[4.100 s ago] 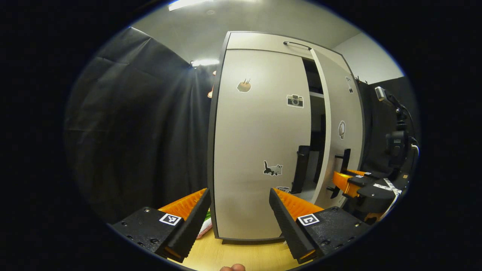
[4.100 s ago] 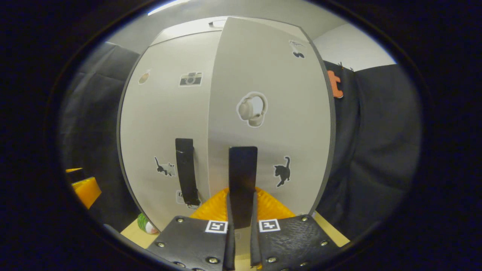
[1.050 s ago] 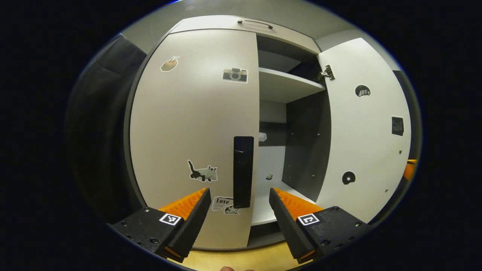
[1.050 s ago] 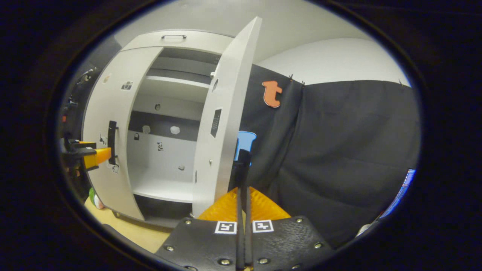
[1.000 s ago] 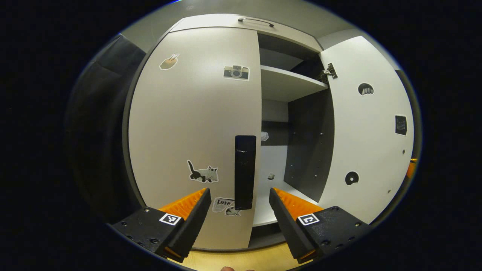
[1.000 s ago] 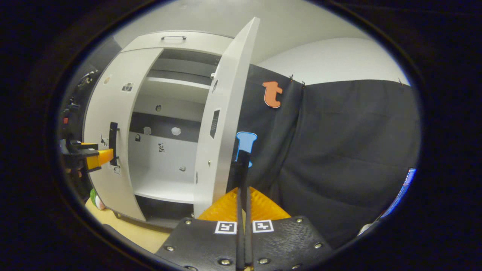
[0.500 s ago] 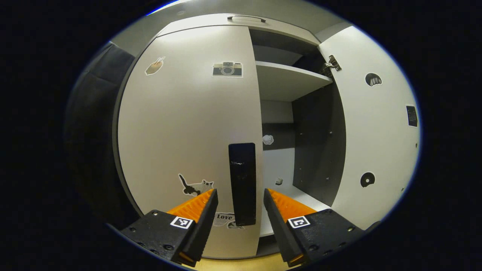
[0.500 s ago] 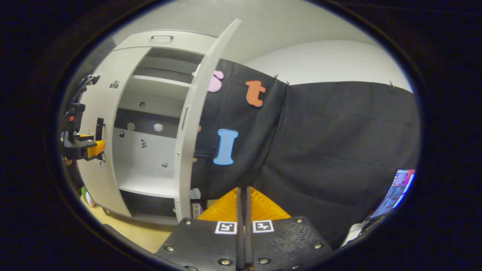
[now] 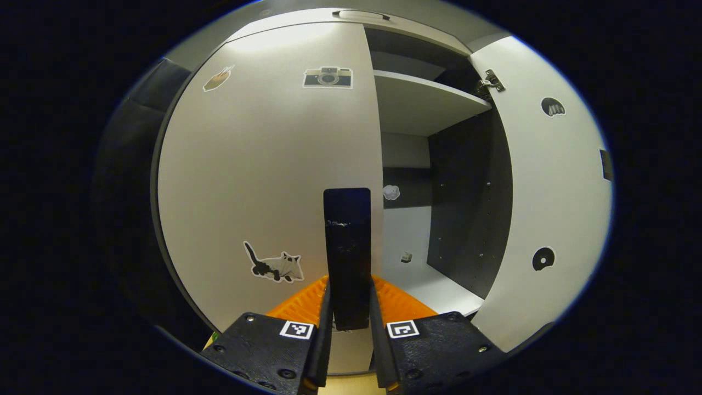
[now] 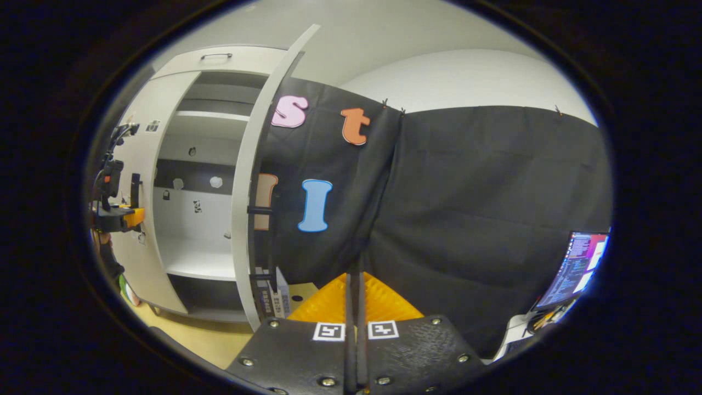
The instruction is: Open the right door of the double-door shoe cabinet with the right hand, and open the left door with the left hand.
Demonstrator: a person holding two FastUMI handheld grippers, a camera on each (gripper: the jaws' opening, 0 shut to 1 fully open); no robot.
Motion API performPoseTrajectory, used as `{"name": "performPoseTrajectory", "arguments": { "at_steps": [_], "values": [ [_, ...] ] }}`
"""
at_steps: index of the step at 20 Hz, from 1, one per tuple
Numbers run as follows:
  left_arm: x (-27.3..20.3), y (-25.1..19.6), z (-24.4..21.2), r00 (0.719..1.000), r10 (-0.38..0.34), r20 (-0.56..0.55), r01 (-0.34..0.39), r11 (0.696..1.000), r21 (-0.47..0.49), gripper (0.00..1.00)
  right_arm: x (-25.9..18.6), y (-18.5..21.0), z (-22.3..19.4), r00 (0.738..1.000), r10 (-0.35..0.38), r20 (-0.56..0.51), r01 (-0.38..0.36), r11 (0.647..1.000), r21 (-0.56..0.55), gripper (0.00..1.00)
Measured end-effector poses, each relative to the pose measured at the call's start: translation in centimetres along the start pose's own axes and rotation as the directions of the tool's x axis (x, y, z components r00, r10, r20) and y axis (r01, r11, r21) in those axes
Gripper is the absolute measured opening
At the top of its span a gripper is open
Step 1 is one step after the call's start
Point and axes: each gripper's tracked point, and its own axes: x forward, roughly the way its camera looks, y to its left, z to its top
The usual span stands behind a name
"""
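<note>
Your left gripper [image 9: 349,323] has its fingers closed on the black vertical handle [image 9: 347,247] of the left door [image 9: 263,181]; each finger presses a side of the handle near its lower end. The left door is closed, flush with the front of the shoe cabinet [image 9: 351,16]. The handle sits at the door's inner edge, beside the open right half of the cabinet. A cat sticker [image 9: 274,266] is on the door left of the handle, and a camera sticker [image 9: 328,78] is near the door's top edge.

The right door [image 9: 548,192] stands swung wide open at the cabinet's right side, its inner face toward your left gripper. Inside the cabinet you see an upper shelf [image 9: 428,101] and a white lower shelf [image 9: 433,282].

Your right gripper [image 10: 354,307] has its fingers closed together with nothing between them. It is clear of the right door [image 10: 249,181], which shows edge-on to the left in the right gripper view, and it points toward the black cloth wall [image 10: 466,219]. In that view the left gripper [image 10: 118,215] is at the left door's handle. The cabinet stands on the table [image 10: 192,337].
</note>
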Motion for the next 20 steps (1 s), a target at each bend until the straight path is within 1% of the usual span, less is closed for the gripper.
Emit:
{"name": "performPoseTrajectory", "arguments": {
  "at_steps": [5,8,13,16,20],
  "values": [
    [-0.2,0.0,-0.2,1.000,-0.023,-0.015,0.023,1.000,0.004,0.25,0.1,0.6,-0.2,1.000,0.022,-0.015,-0.021,1.000,0.004,0.01],
    [-0.5,0.0,-0.2,0.999,-0.040,-0.014,0.040,0.999,-0.003,0.22,0.4,1.3,-0.1,0.999,0.036,-0.013,-0.036,0.999,0.007,0.01],
    [-1.7,0.0,-0.2,0.997,-0.075,-0.015,0.074,0.997,-0.016,0.21,1.3,2.7,-0.4,0.998,0.063,-0.021,-0.063,0.998,0.015,0.01],
    [-3.4,0.2,-0.3,0.995,-0.094,-0.021,0.094,0.995,-0.022,0.20,2.1,3.6,-0.7,0.996,0.080,-0.028,-0.079,0.996,0.029,0.01],
    [-4.9,0.4,-0.4,0.994,-0.106,-0.018,0.105,0.994,-0.027,0.21,3.3,4.9,-0.8,0.995,0.096,-0.028,-0.095,0.995,0.039,0.01]
  ]
}}
